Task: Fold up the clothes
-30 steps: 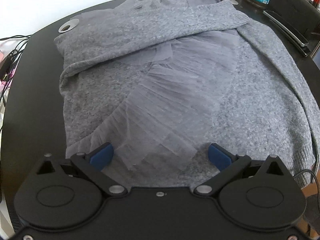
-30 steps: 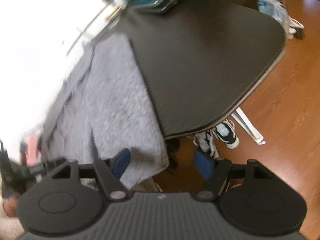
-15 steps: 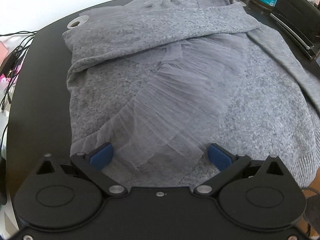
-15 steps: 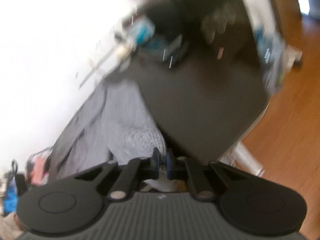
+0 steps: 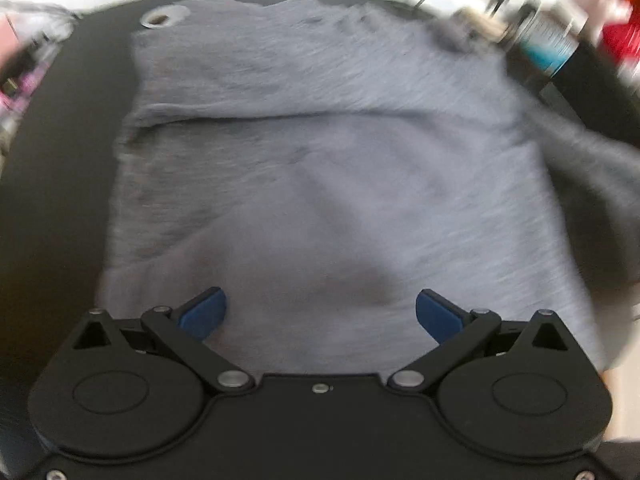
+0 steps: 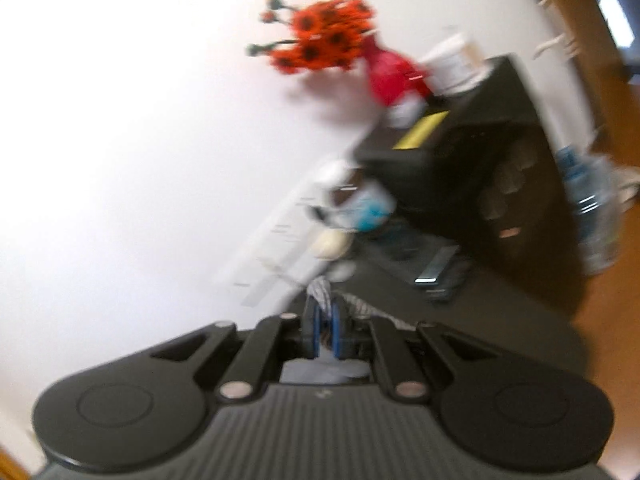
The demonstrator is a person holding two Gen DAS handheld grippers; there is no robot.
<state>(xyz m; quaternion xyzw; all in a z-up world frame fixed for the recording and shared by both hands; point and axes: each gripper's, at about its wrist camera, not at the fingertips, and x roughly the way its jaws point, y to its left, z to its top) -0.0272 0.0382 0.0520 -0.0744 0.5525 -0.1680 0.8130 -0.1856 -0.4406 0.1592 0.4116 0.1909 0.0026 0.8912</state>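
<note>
From the left wrist, the left gripper (image 5: pixel 320 312) hangs wide apart over the near hem of the grey sweater (image 5: pixel 320 184), which lies spread across the black desk (image 5: pixel 60 200).

From the right wrist, the right gripper (image 6: pixel 325 330) is pinched tight on a bunched bit of sweater (image 6: pixel 322 292), near the desk's back edge.
</note>
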